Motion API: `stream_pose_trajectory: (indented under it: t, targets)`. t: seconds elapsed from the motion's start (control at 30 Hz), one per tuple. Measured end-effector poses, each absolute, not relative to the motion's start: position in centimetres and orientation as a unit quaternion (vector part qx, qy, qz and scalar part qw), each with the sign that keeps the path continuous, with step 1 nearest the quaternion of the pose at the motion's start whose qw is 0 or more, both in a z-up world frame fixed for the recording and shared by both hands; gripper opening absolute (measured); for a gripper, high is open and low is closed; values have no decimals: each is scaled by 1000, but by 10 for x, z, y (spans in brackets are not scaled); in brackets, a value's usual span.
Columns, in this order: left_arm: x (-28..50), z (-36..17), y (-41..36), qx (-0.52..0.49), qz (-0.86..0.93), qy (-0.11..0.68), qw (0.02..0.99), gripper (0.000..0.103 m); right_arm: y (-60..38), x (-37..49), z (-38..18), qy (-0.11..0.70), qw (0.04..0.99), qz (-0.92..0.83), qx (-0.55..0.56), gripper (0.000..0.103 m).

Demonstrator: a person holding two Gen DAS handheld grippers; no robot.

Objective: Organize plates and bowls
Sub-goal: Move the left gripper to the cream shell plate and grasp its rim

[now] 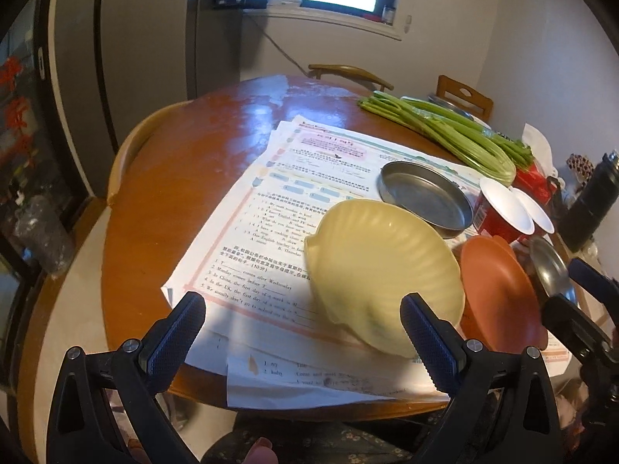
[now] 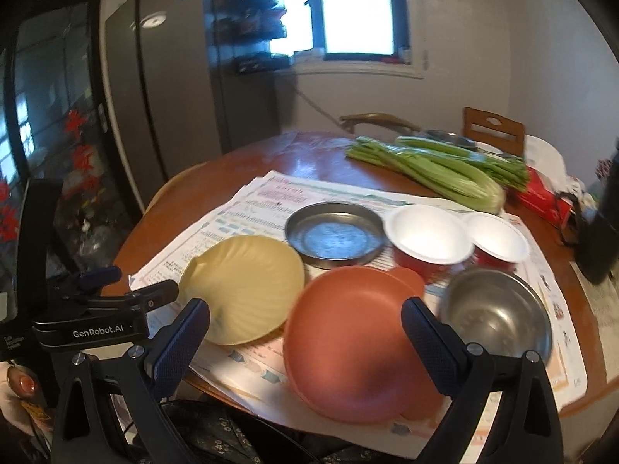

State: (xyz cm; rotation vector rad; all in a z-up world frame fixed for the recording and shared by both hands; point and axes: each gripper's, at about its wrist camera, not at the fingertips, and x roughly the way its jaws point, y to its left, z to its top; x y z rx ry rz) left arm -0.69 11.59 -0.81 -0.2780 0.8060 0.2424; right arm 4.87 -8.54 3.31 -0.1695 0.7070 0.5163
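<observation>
A yellow shell-shaped plate lies on papers at the table's front. An orange plate lies to its right. A steel bowl sits right of that. Behind are a flat steel dish and two red cups with white insides. My left gripper is open above the papers, its right finger over the yellow plate's near edge. My right gripper is open, straddling the orange plate's near part. Both hold nothing.
A round wooden table holds printed sheets, celery, a red packet and a dark bottle. Wooden chairs stand behind. A fridge stands at left.
</observation>
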Motion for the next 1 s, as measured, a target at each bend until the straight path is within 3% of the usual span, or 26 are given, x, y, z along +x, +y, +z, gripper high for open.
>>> stream_pose_trajectory:
  t: [0.23, 0.5, 0.63, 0.77, 1.0]
  targets:
    - [14, -26, 119, -110, 113, 408, 899, 101, -62, 81, 22, 364, 885, 274, -95, 98]
    - [33, -43, 119, -102, 91, 441, 887, 101, -42, 119, 6, 411, 857, 296, -101, 90]
    - [36, -46, 119, -101, 86, 445, 886, 101, -29, 127, -8, 435, 838, 304, -126, 75]
    - [39, -47, 116, -85, 94, 449, 885, 101, -22, 135, -20, 452, 829, 300, -134, 68]
    - [42, -53, 119, -101, 96, 460, 877, 101, -19, 146, -28, 455, 827, 301, -134, 68]
